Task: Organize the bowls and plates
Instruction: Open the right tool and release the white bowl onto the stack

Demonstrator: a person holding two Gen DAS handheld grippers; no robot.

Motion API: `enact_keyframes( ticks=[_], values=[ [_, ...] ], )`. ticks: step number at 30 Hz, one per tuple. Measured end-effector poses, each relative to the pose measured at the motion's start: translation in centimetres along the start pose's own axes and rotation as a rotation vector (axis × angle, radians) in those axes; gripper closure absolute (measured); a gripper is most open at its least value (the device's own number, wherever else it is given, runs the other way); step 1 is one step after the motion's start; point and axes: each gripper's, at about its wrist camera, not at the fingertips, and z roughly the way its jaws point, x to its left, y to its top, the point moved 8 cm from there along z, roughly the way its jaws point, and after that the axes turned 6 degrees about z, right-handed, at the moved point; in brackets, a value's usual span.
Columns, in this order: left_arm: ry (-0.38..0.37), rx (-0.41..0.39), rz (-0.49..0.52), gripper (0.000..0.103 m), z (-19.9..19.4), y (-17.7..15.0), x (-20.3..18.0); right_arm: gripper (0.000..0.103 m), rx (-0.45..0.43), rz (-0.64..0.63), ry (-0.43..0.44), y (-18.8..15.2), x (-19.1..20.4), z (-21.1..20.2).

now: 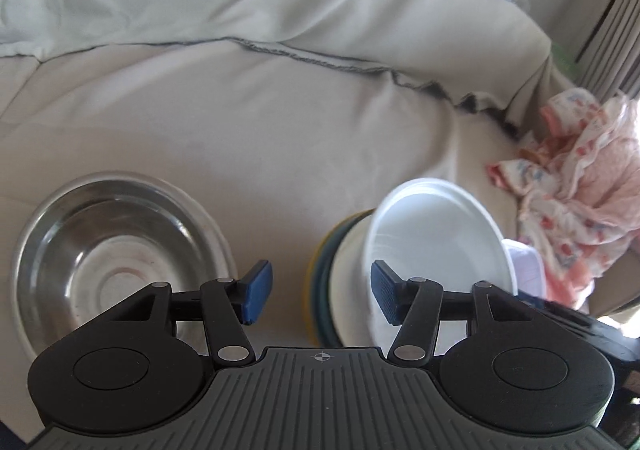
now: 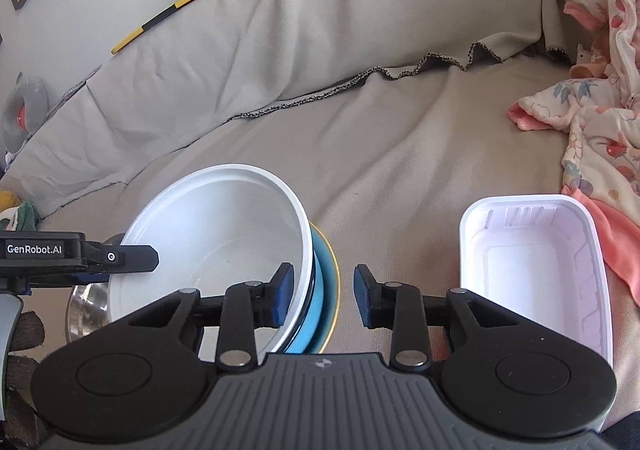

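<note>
Right gripper (image 2: 323,296) jaws parted astride the white bowl (image 2: 224,250) rim, grip uncertain; left gripper (image 1: 321,292) open, empty.

The sofa (image 2: 400,154) carries a steel bowl (image 1: 116,250) at nine o'clock, stacked plates (image 2: 326,290) centre, tub (image 2: 536,270) and cloth (image 2: 592,130) at three.

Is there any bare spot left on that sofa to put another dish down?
Yes. Bare cushion lies between the metal bowl and the tilted white bowl on its plates, and behind them up to the backrest. The right is crowded: white tray and pink clothes.
</note>
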Motion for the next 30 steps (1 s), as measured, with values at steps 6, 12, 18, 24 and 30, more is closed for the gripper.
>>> enact_keyframes(
  ticks=[6, 12, 18, 24, 30],
  values=[
    [-0.143, 0.039, -0.086, 0.044, 0.6, -0.6, 0.2, 0.067, 0.018, 0.032, 0.012, 0.0, -0.7, 0.1],
    [-0.118, 0.06, -0.087, 0.044, 1.4, -0.7, 0.5, 0.059, 0.063, 0.055, 0.022, -0.6, -1.0, 1.1],
    [-0.166, 0.108, -0.13, 0.044, 3.4, -1.7, 0.5, 0.053, 0.169, 0.102, 0.074, -1.8, -1.2, 3.4],
    [-0.195, 0.107, -0.174, 0.044, 4.3, -1.9, 0.6, 0.051, 0.226, 0.181, 0.115, -1.7, -1.7, 5.4],
    [-0.196, 0.063, -0.153, 0.044, 2.1, -1.4, 0.8, 0.05, 0.184, 0.179, 0.116, -1.9, -1.8, 4.6]
  ],
)
